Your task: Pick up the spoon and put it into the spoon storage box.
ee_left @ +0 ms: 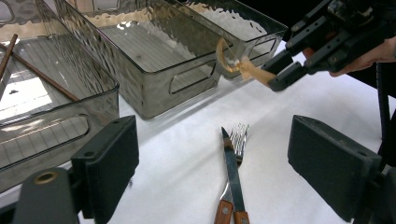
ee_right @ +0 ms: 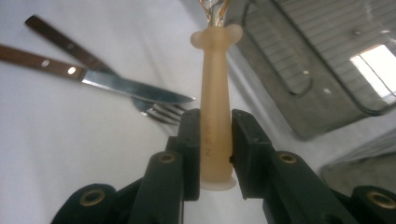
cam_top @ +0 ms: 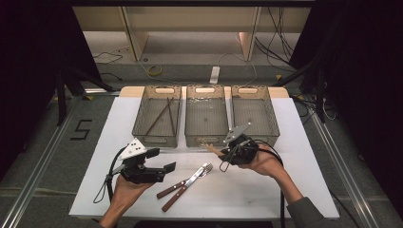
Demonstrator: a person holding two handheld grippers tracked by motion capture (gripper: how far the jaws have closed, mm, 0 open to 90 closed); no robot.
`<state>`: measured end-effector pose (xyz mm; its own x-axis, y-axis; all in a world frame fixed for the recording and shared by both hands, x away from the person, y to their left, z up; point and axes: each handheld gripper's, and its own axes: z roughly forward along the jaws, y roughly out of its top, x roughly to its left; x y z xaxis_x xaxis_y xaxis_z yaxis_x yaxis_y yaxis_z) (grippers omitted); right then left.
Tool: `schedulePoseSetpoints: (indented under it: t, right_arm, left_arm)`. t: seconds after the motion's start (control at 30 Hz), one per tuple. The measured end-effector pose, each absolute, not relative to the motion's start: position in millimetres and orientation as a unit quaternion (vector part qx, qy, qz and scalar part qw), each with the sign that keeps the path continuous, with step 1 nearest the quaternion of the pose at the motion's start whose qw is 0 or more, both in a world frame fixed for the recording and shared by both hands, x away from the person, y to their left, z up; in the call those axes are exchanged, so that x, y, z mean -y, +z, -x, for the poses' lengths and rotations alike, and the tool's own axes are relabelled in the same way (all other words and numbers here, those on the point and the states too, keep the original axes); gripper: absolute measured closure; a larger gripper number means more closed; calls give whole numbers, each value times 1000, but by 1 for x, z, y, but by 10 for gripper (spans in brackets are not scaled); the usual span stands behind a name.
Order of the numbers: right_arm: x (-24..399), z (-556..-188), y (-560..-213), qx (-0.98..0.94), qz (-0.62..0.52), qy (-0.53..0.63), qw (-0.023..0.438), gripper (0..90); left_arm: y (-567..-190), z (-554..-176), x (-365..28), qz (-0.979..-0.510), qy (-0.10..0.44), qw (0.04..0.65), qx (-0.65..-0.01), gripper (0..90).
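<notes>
High view: three smoked plastic bins (cam_top: 206, 137) line the far side of the white table. Right gripper (cam_top: 227, 153) is clamped on a pale, translucent handle (ee_right: 215, 93), held up in front of the middle bin, near the fork (cam_top: 202, 172) and knife (cam_top: 187, 183). The handle looks light, stiff and probably a bit slick, so I'd grip mid-shaft like now. Left gripper (cam_top: 167, 167) hovers left with jaws wide and nothing in them.
</notes>
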<state>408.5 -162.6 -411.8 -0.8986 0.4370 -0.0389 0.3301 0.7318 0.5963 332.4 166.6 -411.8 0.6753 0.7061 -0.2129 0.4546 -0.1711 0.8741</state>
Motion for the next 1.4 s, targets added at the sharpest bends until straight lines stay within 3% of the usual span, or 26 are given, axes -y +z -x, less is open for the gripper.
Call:
schedulePoseSetpoints:
  t: [0.7,1.4]
  right_arm:
    - [157,-455,-389,-871,-326,348,123,745]
    - [122,-498,-386,-844,-394,346,116,743]
  left_arm:
    - [-410,-332,-171,-736,137,545,-378,158]
    - [-411,-331,-168,-740,139,541,-374,157]
